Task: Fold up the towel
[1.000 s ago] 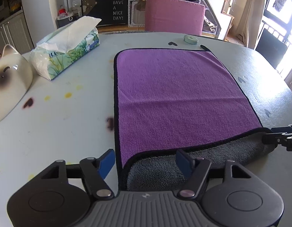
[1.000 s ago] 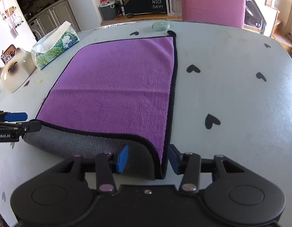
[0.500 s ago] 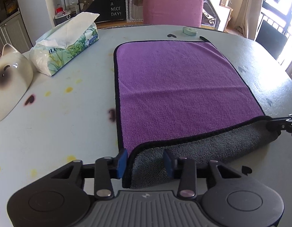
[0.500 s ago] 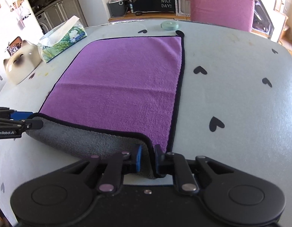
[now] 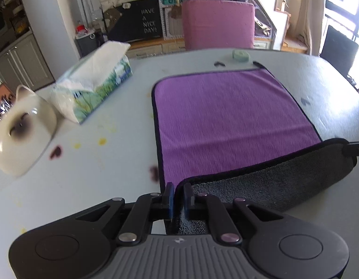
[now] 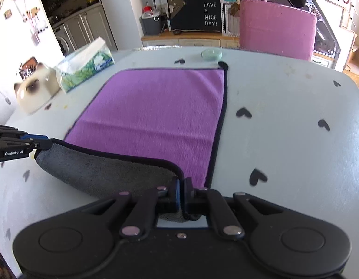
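Left gripper [image 5: 178, 196]: black plastic, two round lobes with circular recesses, ribbed grey panel between them with a small white logo. Linkage arms black, silver-pink rivets at the pivots. Blue pads on black fingers [image 5: 170, 197].

Right gripper [image 6: 182, 191]: same black lobes and riveted linkages, blue pads, plain black centre panel with one small screw, thin black cable along its left lobe. White "GenRobot.AI" lettering on the left gripper's side, seen from the right wrist.
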The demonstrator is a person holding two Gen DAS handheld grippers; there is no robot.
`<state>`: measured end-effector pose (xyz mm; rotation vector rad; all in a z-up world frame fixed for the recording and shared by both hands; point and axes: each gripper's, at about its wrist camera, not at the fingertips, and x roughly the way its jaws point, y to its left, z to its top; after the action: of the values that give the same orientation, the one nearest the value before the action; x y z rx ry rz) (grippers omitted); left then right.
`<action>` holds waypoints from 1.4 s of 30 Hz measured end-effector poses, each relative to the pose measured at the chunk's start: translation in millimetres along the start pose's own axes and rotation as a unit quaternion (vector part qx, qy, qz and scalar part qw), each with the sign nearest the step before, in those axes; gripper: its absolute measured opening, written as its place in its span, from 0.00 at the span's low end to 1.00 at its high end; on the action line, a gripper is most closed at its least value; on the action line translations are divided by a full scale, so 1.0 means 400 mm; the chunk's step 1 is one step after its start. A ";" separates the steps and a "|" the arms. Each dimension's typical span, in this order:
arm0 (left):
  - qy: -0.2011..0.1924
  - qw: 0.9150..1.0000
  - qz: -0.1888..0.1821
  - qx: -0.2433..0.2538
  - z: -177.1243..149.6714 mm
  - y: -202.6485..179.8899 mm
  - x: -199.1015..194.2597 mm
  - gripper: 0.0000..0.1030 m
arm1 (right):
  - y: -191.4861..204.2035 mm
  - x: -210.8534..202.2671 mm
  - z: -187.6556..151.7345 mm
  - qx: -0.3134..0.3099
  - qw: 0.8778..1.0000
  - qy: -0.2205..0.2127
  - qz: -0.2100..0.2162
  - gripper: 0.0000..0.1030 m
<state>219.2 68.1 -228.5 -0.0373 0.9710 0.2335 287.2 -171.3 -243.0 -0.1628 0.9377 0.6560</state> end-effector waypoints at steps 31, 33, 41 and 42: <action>-0.070 0.997 0.022 -0.021 0.364 0.028 0.061 0.08 | -0.083 0.053 0.306 0.044 0.997 -0.055 -0.030 0.04; -0.072 0.997 0.018 -0.019 0.387 0.036 0.081 0.08 | -0.081 0.067 0.325 0.049 0.996 -0.057 -0.038 0.04; -0.068 0.998 0.014 -0.013 0.436 0.058 0.152 0.08 | -0.083 0.128 0.405 0.061 0.994 -0.064 -0.065 0.04; -0.065 0.998 0.015 -0.012 0.439 0.060 0.161 0.08 | -0.082 0.137 0.413 0.060 0.994 -0.062 -0.069 0.04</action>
<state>391.8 127.0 -180.5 -0.0289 0.8393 0.2712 444.1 -105.9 -192.6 -0.0784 0.8359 0.4753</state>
